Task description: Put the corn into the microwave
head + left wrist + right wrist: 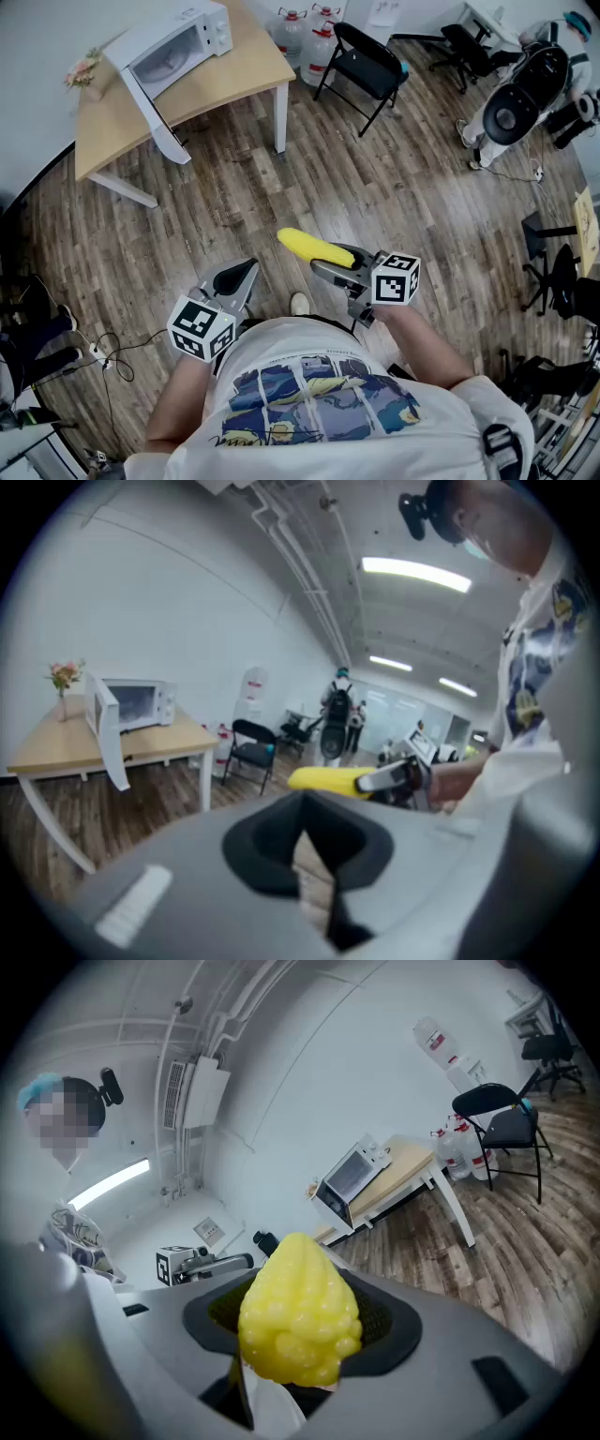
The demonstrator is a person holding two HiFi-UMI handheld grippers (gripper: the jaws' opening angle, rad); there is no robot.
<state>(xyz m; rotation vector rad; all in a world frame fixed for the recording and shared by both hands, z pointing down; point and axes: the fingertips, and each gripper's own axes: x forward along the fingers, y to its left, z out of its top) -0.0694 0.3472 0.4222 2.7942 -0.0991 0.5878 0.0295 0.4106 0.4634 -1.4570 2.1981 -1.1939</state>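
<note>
1 corn (pixel 314 247) sits clamped in the right gripper (pixel 336 266); microwave (pixel 217 30) stands open.

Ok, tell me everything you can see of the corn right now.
The corn is a bright yellow cob with bumpy, plastic-looking kernels and a rounded, tapered tip. It is held roughly level in the air above the wood floor, its rear end clamped between the right gripper's jaws, the tip sticking out ahead. Nothing else touches it.

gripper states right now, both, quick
Left gripper: shut, nothing between the jaws.
Right gripper: shut on the corn.
</note>
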